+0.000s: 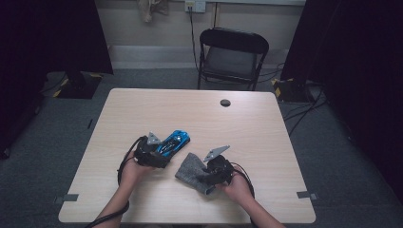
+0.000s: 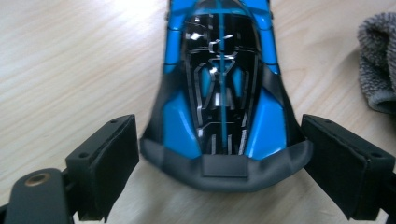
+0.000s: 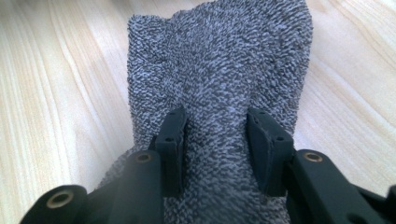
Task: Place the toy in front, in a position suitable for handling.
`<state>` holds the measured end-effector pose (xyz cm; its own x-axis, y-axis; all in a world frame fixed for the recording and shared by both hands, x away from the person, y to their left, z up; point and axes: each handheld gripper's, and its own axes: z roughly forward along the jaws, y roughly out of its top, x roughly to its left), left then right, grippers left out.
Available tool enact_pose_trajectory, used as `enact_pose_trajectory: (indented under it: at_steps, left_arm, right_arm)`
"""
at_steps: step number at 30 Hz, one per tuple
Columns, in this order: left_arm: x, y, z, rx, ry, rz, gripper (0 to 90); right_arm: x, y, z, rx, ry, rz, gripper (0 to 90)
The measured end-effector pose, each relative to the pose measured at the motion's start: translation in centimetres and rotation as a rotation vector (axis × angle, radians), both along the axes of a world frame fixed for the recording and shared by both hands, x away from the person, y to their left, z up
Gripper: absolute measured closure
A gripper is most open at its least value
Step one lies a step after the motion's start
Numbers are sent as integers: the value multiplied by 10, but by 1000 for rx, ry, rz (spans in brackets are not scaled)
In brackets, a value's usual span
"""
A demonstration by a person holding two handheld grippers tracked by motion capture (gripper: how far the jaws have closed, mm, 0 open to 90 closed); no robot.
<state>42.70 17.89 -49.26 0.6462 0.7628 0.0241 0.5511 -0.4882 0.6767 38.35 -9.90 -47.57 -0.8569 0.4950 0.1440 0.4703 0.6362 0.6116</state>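
A blue and black toy car (image 1: 176, 141) rests on the wooden table (image 1: 266, 137), nose pointing away and to the right. My left gripper (image 1: 159, 153) stands behind its tail. In the left gripper view the two pads touch the rear corners of the car (image 2: 219, 70), so the left gripper (image 2: 218, 121) is shut on it. A grey knitted cloth (image 1: 190, 168) lies just right of the car. My right gripper (image 1: 205, 172) sits on its near right end. In the right gripper view a ridge of the cloth (image 3: 219, 56) is pinched in the right gripper (image 3: 215, 114).
A black folding chair (image 1: 233, 52) stands beyond the far table edge. A round cable hole (image 1: 225, 102) sits near the far edge. Dark curtains hang at both sides. The cloth's edge (image 2: 378, 60) shows at the right of the left gripper view.
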Motion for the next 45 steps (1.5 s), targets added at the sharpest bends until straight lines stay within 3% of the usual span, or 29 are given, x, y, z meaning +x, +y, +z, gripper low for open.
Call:
enact_pose_trajectory:
  at_steps: [1,2,9,13,16,23,26,30,32,33,37,38,39,42,45]
  left_arm:
    - [1,-1,-1,23,-1,-4,126]
    - [0,-2,-2,8,2,-2,126]
    - [2,-5,-4,12,-19,-21,105]
    - [0,-1,-9,-49,-3,-21,82]
    - [-1,0,-11,-59,-17,-12,50]
    - [-4,6,-10,-82,-48,24,238]
    - [-5,5,-10,-85,-47,31,240]
    - [-5,5,-10,-84,-48,33,244]
    - [-5,5,-10,-84,-48,34,244]
    - [-5,5,-10,-84,-49,34,245]
    - [-5,5,-10,-85,-48,35,245]
    - [-5,5,-10,-85,-48,35,245]
    - [-5,5,-10,-84,-48,34,245]
    - [-5,5,-10,-85,-48,35,245]
    - [-5,5,-10,-85,-48,35,245]
  right_arm:
    - [0,0,0,-4,-4,1,598]
    - [0,0,0,-4,-4,1,598]
    - [-2,0,0,-2,-11,-9,579]
    - [-3,0,-1,3,-11,-14,570]
    - [-3,0,-1,0,-14,-12,566]
    - [-3,1,-1,0,-14,-11,559]
    - [-3,1,-2,4,-13,-15,553]
    - [-4,3,-1,-5,-14,-22,474]
    - [-4,4,0,-11,-18,-35,390]
    - [-4,5,2,-6,-36,-68,319]
    - [-3,8,1,-9,-32,-81,289]
    - [-4,9,0,-25,-35,-76,289]
    - [-6,14,-4,-75,-62,-58,288]
    - [-6,16,-7,-79,-78,-60,298]
    - [-5,16,-6,-81,-86,-65,443]
